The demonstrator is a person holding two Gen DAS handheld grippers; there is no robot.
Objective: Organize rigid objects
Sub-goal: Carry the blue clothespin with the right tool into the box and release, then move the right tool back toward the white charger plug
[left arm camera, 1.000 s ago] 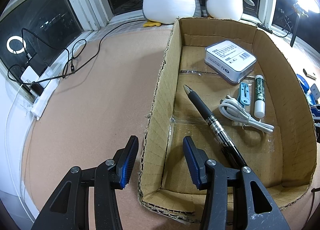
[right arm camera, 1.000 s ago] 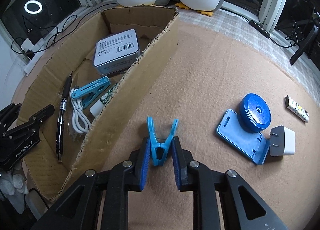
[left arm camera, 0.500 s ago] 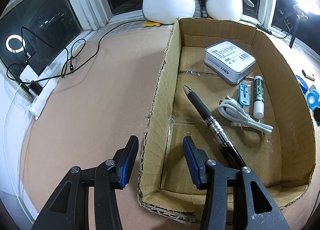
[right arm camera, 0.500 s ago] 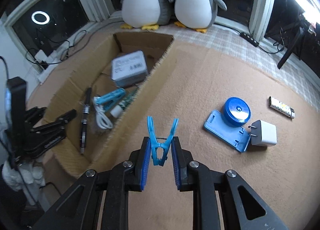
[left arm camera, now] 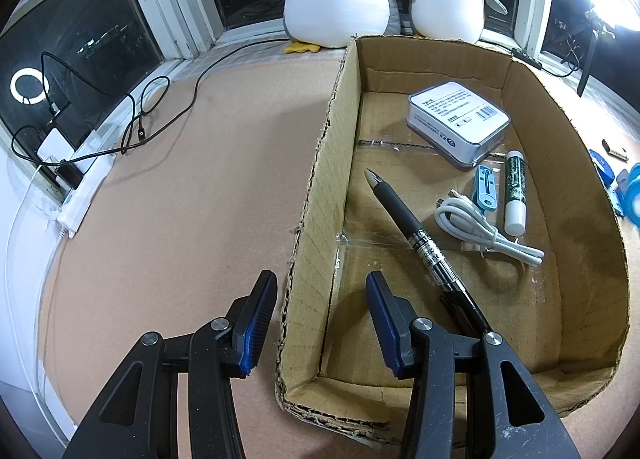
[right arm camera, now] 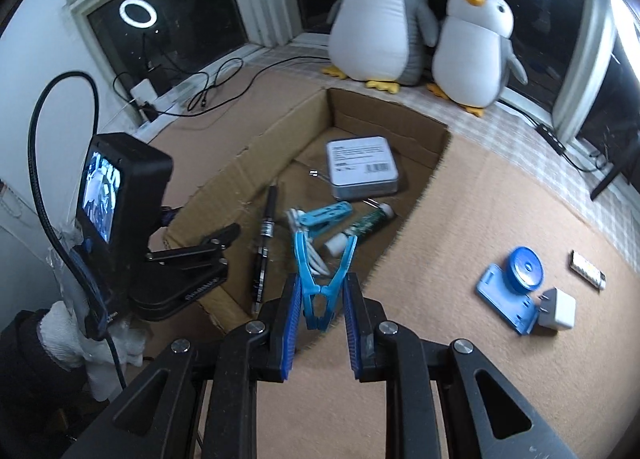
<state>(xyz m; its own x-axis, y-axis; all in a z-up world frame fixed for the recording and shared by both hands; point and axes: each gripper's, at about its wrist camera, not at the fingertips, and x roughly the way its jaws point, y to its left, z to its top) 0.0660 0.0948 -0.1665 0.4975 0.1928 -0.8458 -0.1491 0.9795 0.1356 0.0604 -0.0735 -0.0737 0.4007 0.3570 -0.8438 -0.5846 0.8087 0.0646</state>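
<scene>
Lifted above the cardboard box (right arm camera: 424, 135), right gripper (right arm camera: 320, 315) clamps the blue clip (right arm camera: 322, 287) — prongs pointing forward; left gripper (left arm camera: 320, 319) gapes wide, straddling the box wall.

Home-like room rigged for recording: a brown-carpeted window ledge (right arm camera: 460, 219), dark night windows (left arm camera: 100, 47) at 10 to 2 o'clock, two plush penguins (right arm camera: 380, 27) at 12 o'clock, a ring light's reflection (right arm camera: 138, 13) and charger cables (left arm camera: 132, 127) at 10 o'clock.

box wall (left arm camera: 320, 195) between left claw (left arm camera: 320, 323) fingers
</scene>
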